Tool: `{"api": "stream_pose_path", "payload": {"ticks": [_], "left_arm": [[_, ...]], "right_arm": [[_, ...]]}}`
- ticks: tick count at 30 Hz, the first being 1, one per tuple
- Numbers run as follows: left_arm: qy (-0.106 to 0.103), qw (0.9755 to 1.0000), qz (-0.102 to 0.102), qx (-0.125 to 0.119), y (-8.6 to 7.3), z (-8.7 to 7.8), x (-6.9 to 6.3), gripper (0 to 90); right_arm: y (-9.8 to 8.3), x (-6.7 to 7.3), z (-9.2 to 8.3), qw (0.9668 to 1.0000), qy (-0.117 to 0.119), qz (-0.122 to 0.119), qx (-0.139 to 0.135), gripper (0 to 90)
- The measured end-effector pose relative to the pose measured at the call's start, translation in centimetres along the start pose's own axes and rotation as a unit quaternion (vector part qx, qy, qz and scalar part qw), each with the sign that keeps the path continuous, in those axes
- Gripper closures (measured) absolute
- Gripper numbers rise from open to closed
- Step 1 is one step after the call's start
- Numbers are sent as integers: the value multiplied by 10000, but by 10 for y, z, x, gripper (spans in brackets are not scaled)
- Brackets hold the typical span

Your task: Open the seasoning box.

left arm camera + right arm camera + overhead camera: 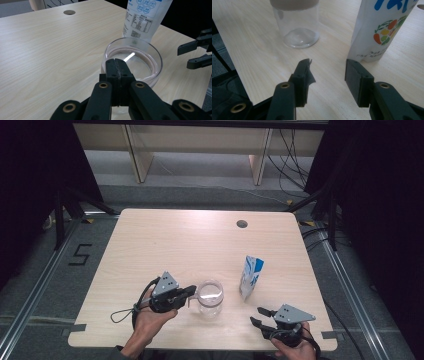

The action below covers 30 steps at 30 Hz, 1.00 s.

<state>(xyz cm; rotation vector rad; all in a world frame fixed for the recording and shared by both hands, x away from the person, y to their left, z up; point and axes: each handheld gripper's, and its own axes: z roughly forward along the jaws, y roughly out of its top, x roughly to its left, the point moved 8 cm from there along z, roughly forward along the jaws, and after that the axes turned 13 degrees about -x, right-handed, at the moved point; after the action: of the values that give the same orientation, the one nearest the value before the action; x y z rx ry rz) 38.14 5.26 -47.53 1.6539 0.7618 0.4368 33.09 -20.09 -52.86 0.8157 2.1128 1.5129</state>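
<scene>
Pale wooden desk (pixel 165 240) under me: my left claw (pixel 191 291) is clenched, seemingly pinching the near rim of the glass jar (pixel 210 297) at the front middle. My right claw (pixel 260 316) hangs released, empty, near the upright pouch (pixel 251 276).

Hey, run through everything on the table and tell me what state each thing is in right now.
Glass: upright, empty, rim pinched by the left gripper.
Carton: upright, untouched.
Left gripper: shut on the glass rim.
Right gripper: open, nothing between its jaws.
</scene>
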Motion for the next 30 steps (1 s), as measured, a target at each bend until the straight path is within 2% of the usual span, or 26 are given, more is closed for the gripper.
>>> {"api": "stream_pose_path", "payload": {"ticks": [2,3,4,6,8,9,10,11,12,13,14,16,18,20,21,27,30], "left_arm": [[25,10000,-40,23,-1,0,0,894],[31,10000,-66,26,-2,0,0,894],[-21,10000,-23,-10,-2,0,0,894],[26,10000,-64,7,-3,-1,1,894],[-16,10000,16,-8,-2,-2,3,894],[33,10000,-24,-1,-2,-3,3,895],[42,10000,-67,-23,-3,-3,3,894],[40,10000,-63,-21,-3,-3,3,895],[39,10000,-50,-24,-3,-3,3,894],[38,10000,-47,-25,-3,-3,3,894],[32,10000,-47,-28,-3,-3,3,894],[37,10000,-48,-42,-3,-3,3,894],[31,10000,-50,-43,-3,-3,3,894],[36,10000,-45,-44,-3,-3,3,894],[-9,9999,-53,-87,-3,-3,3,894],[-16,9999,-63,-116,-4,-3,3,894],[9,10000,9,-76,-4,-4,3,894]], "right_arm": [[1,0,2,10000,-1,-61,-22,569],[0,2,2,10000,24,61,28,575],[1,1,4,10000,47,-63,-27,579],[2,2,5,9999,71,-56,-52,591],[3,3,7,9999,74,-91,-66,608],[3,3,8,9999,53,-65,-71,619],[3,7,7,10000,44,88,3,626],[5,4,10,9998,106,-88,-127,634],[6,8,12,9997,194,63,-123,642],[7,9,12,9998,122,91,-93,648],[8,8,14,9997,142,-40,-177,654],[9,13,18,9995,278,-49,-111,667],[12,14,23,9995,213,-146,-177,677],[13,16,26,9993,268,-159,-214,683],[15,18,30,9991,277,-248,-195,697],[22,22,41,9986,379,-241,-275,749],[26,22,46,9983,371,-221,-384,765]]}}
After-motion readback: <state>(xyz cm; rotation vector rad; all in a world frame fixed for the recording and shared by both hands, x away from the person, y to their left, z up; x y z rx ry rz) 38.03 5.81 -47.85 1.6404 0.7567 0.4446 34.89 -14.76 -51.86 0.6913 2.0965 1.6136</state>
